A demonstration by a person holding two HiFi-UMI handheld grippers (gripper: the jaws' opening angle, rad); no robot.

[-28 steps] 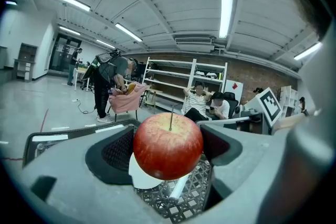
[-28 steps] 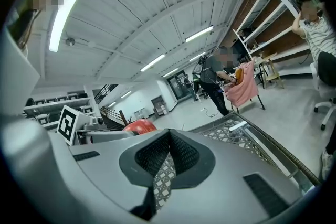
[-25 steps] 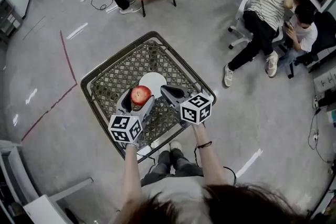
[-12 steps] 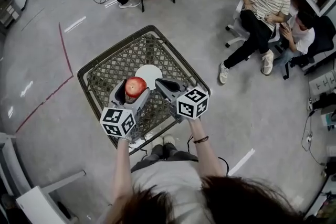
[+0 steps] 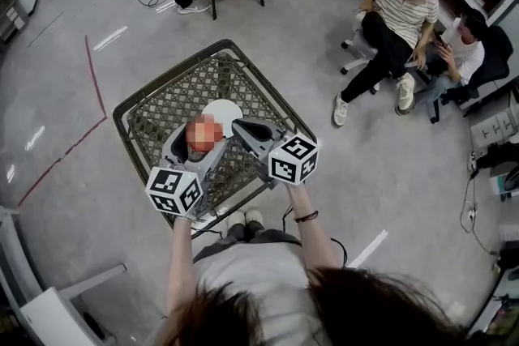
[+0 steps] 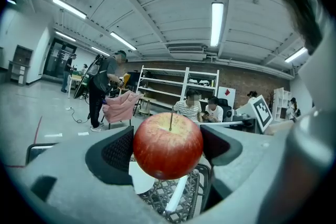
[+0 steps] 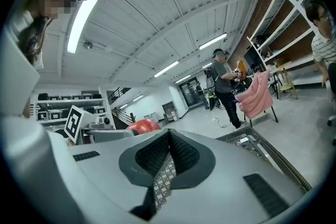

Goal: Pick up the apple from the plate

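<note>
**Left gripper view: apple held high, a slip is the worry**

The left hand-held gripper (image 6: pixel 167 152) pinches the apple (image 6: pixel 168 136) by its sides, clear above the white plate (image 5: pixel 225 110) in the wire basket (image 5: pixel 162 111). The pads touch only the widest curve of a round, glossy skin. I judge that a tilt or a jolt could let it roll out and drop onto the plate or the mesh, and squeezing harder could bruise it. The right hand-held gripper (image 7: pixel 167 145) is empty, its jaws pressed together, just beside the other, so a bump between the two is another risk. The apple is red with yellow flecks near the top, stem upright, and looks smooth and firm.
</note>
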